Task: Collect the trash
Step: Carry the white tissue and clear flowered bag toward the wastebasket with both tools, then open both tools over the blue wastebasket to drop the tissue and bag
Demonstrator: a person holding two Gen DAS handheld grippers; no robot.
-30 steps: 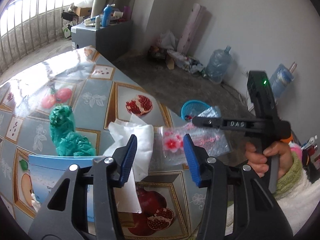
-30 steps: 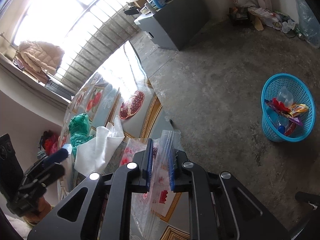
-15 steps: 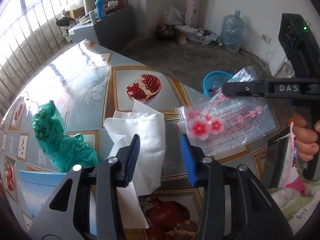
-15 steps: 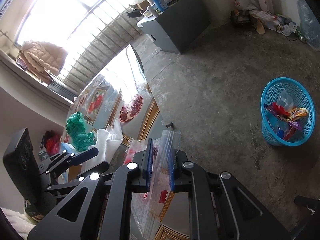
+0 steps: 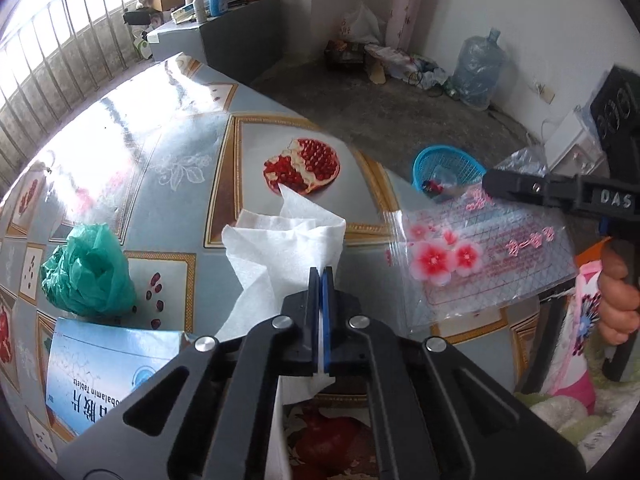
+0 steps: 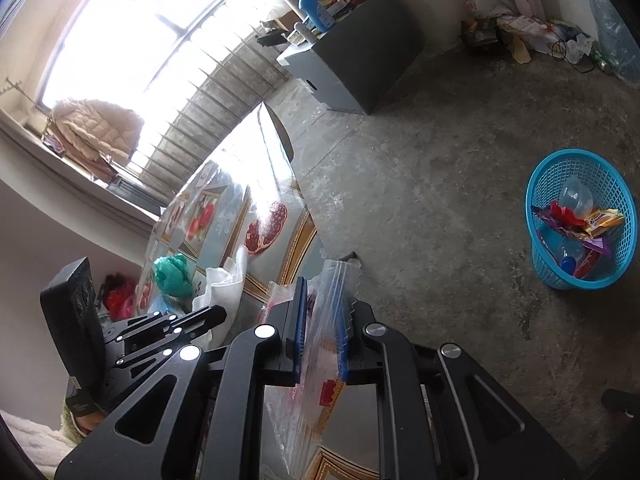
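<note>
A crumpled white paper towel (image 5: 280, 248) lies on the table with the fruit-print cloth (image 5: 180, 152). My left gripper (image 5: 321, 276) is shut on its near edge, blue pads pinching the paper. My right gripper (image 6: 322, 320) is shut on a clear zip bag with pink flowers (image 5: 480, 256), held up beyond the table's right edge; the bag (image 6: 320, 360) hangs between its blue pads. In the right wrist view the towel (image 6: 220, 288) shows beside the left gripper's black fingers (image 6: 192, 320).
A crumpled green plastic bag (image 5: 86, 272) and a blue tablet box (image 5: 104, 368) lie at the left of the table. A blue mesh basket (image 6: 588, 220) with wrappers stands on the concrete floor. A grey cabinet (image 6: 360, 68) stands farther back.
My left gripper came down over the paper towel and its jaws went from wide apart to shut on it. The right gripper kept its hold on the flowered bag, almost still.
</note>
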